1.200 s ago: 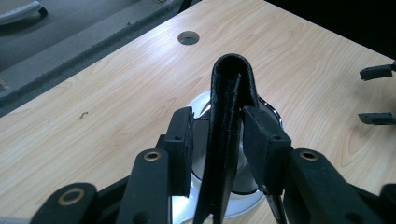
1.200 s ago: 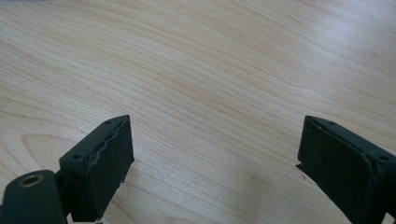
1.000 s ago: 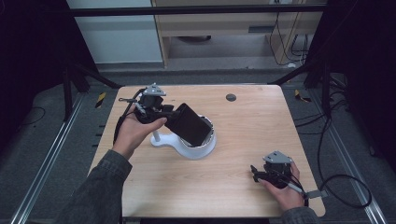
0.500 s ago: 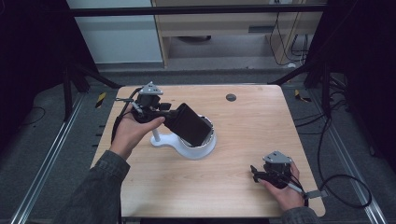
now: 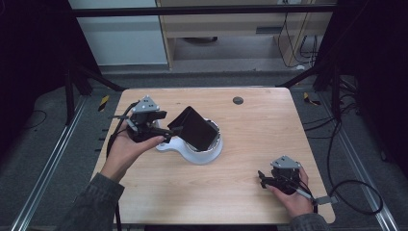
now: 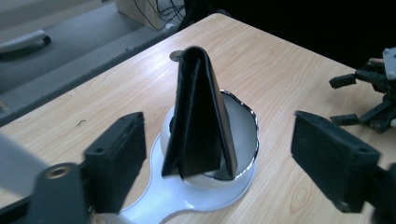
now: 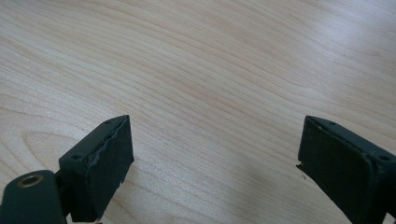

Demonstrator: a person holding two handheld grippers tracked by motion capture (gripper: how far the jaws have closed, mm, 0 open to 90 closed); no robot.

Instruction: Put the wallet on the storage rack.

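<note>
A black folded wallet (image 5: 194, 127) stands tilted in a white bowl-shaped holder (image 5: 208, 153) with a shiny rim, left of the table's middle. In the left gripper view the wallet (image 6: 201, 116) rises edge-on from the holder (image 6: 243, 140), between and just beyond my open jaws. My left gripper (image 5: 169, 130) is open, just left of the wallet and apart from it. My right gripper (image 5: 262, 178) rests open near the table's front right corner. In its own view the right gripper (image 7: 212, 158) has bare wood between its jaws.
A small dark round disc (image 5: 237, 100) lies near the far edge of the wooden table (image 5: 260, 130). A cable (image 5: 353, 195) trails off the right side from my right gripper. My right gripper (image 6: 373, 93) appears far off in the left gripper view.
My left gripper has drifted slightly left and toward the person, still open. The wallet, the holder and my right gripper have not moved.
</note>
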